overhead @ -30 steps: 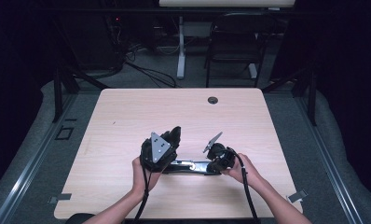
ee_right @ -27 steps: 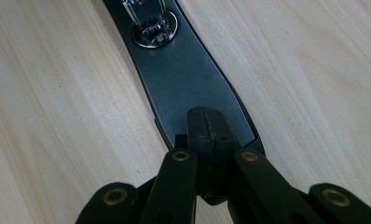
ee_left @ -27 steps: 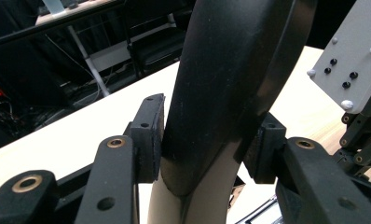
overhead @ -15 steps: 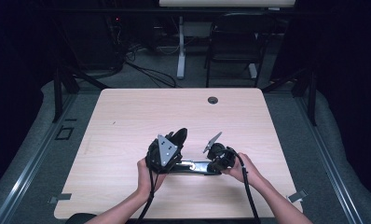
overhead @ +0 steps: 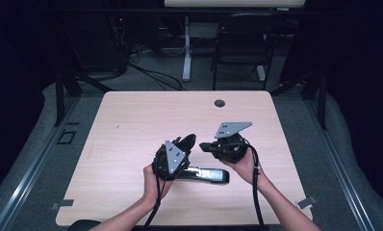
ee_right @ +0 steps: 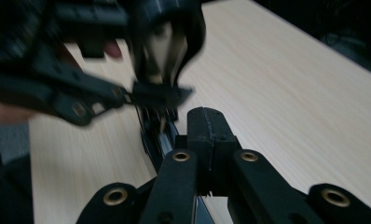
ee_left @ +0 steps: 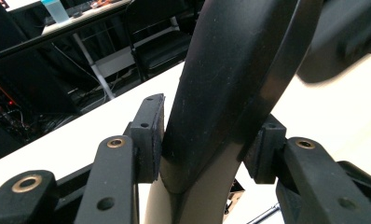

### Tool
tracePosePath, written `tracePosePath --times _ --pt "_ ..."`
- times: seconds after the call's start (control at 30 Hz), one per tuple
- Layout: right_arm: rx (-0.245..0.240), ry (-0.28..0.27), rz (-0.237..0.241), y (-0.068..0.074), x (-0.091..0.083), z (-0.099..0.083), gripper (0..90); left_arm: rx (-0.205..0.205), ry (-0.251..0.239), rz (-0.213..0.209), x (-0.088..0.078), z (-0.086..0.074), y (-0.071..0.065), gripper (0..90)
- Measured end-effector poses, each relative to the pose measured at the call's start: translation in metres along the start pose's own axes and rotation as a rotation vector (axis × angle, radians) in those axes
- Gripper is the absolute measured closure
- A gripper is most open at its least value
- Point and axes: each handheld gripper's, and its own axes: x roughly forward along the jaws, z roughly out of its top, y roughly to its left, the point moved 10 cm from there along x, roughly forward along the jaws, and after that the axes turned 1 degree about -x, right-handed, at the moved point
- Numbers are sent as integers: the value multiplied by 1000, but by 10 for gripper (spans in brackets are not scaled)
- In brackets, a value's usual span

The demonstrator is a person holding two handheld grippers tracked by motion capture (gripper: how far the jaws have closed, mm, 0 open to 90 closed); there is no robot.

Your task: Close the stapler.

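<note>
A black stapler lies near the table's front edge, its base (overhead: 208, 175) flat on the wood. Its top arm (overhead: 186, 142) is swung up. My left gripper (overhead: 181, 148) is shut on that arm. In the left gripper view both pads (ee_left: 152, 133) press the sides of the curved black arm (ee_left: 230, 79), whose underside is pale. My right gripper (overhead: 205, 147) hovers above the stapler's right half, pointing left, with its jaws (ee_right: 207, 126) shut on nothing. The right gripper view shows the raised arm (ee_right: 167, 42) and the left gripper (ee_right: 58, 95), both blurred, with the base (ee_right: 154, 135) below.
The light wooden table (overhead: 132, 125) has a small round cable hole (overhead: 220, 103) near its far edge. Beyond the table stand a black chair (overhead: 240, 45) and a desk leg with cables on the floor.
My right gripper has lifted off the stapler's right end and now hangs higher above the table. The left gripper has stayed about where it was, still on the top arm.
</note>
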Motion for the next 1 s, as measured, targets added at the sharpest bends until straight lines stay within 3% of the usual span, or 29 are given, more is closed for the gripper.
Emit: tracePosePath --times 0.2,0.23,0.4,0.57,0.9,1.0 --pt "-23 -82 -9 8 -6 16 900 15 13 -22 5 -1 -11 533" --pt "-26 -81 -22 7 -6 16 900 17 13 -25 6 0 -12 529" --pt "-1 -85 2 5 -5 12 900 5 24 -52 7 -1 -14 513" --pt "4 -89 -1 3 -3 11 900 -58 58 -134 9 -3 -12 424" --pt "21 -73 -2 1 -6 5 900 -79 67 -300 -6 2 -12 157" --pt "28 -70 -1 1 -7 3 900 -96 64 -343 -15 2 -7 131"
